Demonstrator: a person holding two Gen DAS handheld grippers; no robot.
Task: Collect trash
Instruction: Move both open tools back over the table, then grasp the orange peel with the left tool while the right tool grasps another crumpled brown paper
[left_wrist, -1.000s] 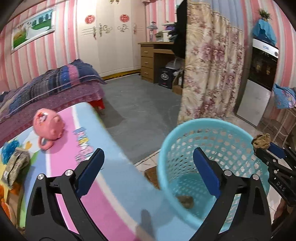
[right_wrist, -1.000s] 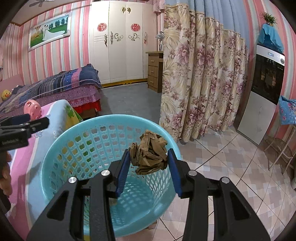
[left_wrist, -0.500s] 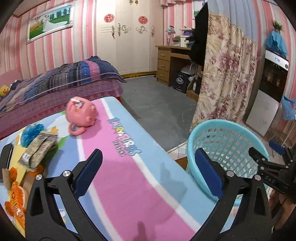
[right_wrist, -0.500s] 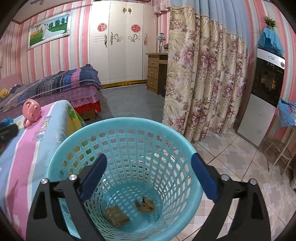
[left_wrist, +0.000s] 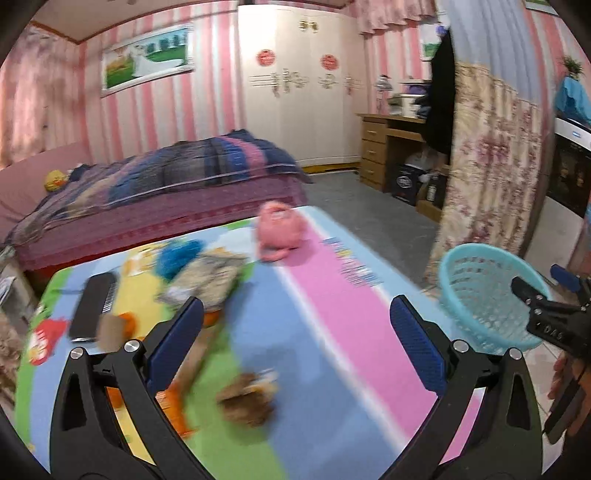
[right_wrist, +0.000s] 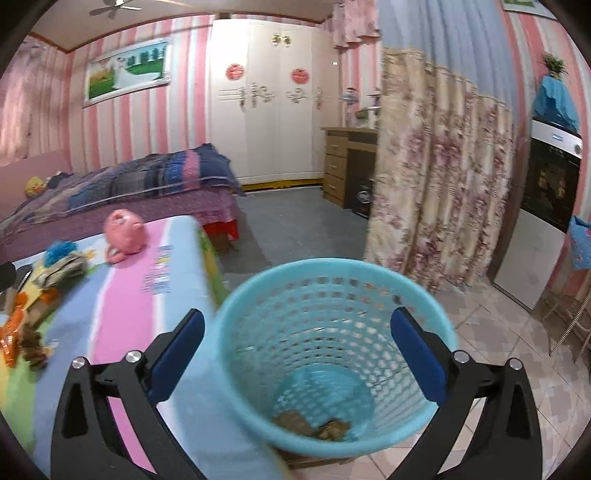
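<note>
Trash: two brown crumpled scraps (right_wrist: 314, 426) lie on the floor of the turquoise perforated basket (right_wrist: 258, 306), which stands on the tiled floor just beside the table's right edge. The right gripper (right_wrist: 295, 354) hangs above the basket, jaws spread wide with nothing between them; a second ago the same jaws were clamped on a brown wad over the rim, and half a second ago they were already apart with the wad lying inside.

The left gripper (left_wrist: 295, 339) is likewise spread wide and empty, above the striped cartoon tablecloth (left_wrist: 332, 314). Between its blue pads, on the near cloth, lies another brown crumpled scrap (left_wrist: 247, 400), blurred. Since a second ago this view has swung left from the basket, which now sits at the far right of the frame (left_wrist: 484, 295), to the table.

Farther out on the cloth: an orange wrapper (left_wrist: 173, 402) at near left, a black flat device (left_wrist: 92, 306), a grey-beige packet (left_wrist: 207, 277), a blue fuzzy ball (left_wrist: 177, 254) and a pink pig-shaped toy (left_wrist: 279, 232) at the far edge.

Writing: blue block lettering printed on the pink stripe (left_wrist: 354, 266) is too blurred to read. White characters on the body of the right gripper, seen from the left wrist, cannot be made out with certainty.
</note>
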